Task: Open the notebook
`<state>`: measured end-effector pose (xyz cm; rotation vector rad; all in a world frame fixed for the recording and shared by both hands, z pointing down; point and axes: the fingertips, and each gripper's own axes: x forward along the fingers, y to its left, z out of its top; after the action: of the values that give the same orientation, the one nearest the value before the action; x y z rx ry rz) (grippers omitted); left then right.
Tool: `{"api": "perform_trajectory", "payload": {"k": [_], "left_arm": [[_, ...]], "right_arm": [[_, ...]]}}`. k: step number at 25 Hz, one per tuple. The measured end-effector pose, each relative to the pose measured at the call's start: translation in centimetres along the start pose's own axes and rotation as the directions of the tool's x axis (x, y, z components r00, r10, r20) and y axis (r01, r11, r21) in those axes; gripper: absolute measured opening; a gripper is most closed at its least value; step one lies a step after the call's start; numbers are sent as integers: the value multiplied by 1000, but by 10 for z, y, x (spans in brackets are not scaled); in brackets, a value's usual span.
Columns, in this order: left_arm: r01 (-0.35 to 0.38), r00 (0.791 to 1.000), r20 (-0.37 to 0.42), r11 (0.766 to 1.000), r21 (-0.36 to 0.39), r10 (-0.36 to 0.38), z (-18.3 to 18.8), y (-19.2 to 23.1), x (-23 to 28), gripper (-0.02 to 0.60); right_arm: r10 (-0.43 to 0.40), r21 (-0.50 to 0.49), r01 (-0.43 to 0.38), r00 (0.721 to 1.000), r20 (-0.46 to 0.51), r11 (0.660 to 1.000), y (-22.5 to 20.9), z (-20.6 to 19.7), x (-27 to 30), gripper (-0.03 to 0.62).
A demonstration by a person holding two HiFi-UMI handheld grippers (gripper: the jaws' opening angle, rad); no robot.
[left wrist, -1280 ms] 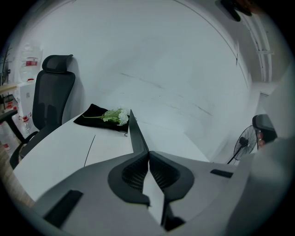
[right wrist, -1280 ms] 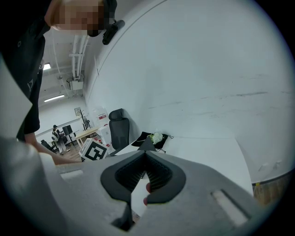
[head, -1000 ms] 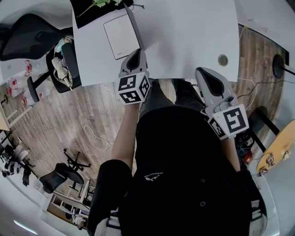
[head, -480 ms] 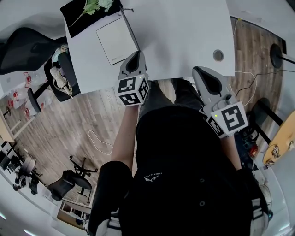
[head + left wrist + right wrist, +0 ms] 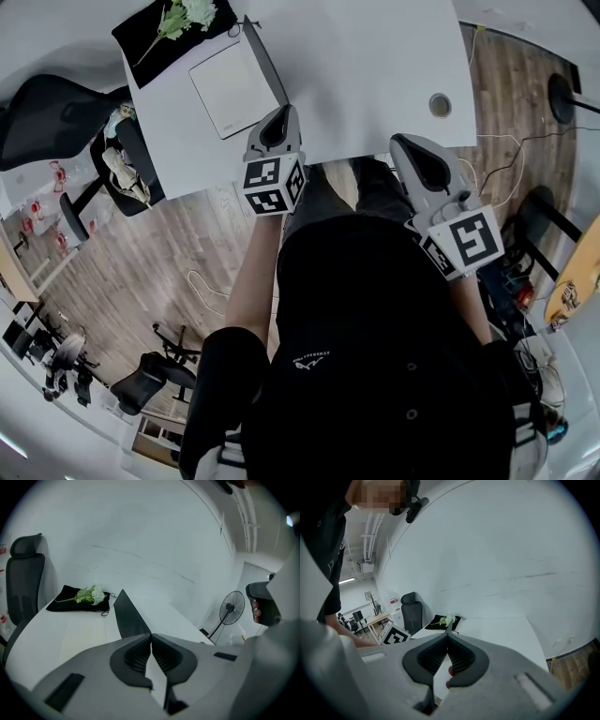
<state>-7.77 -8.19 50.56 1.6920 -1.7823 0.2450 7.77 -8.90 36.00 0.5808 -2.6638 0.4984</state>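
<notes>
The notebook (image 5: pixel 234 84) lies on the white table (image 5: pixel 375 66) at its left part, with a pale page flat and its dark cover (image 5: pixel 266 58) standing up along the right side. The left gripper view shows that cover (image 5: pixel 130 615) as a dark upright wedge just beyond the jaws. My left gripper (image 5: pixel 277 122) hovers over the table's front edge, close to the notebook's near right corner, shut and empty (image 5: pixel 151 637). My right gripper (image 5: pixel 417 155) is at the front edge further right, also shut on nothing (image 5: pixel 447 637).
A black cloth with a green sprig (image 5: pixel 178 23) lies behind the notebook at the table's far left corner. A round cable hole (image 5: pixel 440 105) sits at the right of the table. A black office chair (image 5: pixel 56 103) stands left of the table. A floor fan (image 5: pixel 229 609) stands beyond.
The head view has drifted, so the table and notebook sit a little further left and the black cloth shows more. Both grippers stay shut at the front edge.
</notes>
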Motion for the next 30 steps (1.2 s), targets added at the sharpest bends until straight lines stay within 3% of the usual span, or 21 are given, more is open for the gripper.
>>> {"api": "perform_trajectory", "payload": {"k": [30], "left_arm": [[130,980,-165,985,112,-111,-21,-32,55,12]], "right_arm": [[-141,90,140,990,8,986,-38,-10,-18,5]]}}
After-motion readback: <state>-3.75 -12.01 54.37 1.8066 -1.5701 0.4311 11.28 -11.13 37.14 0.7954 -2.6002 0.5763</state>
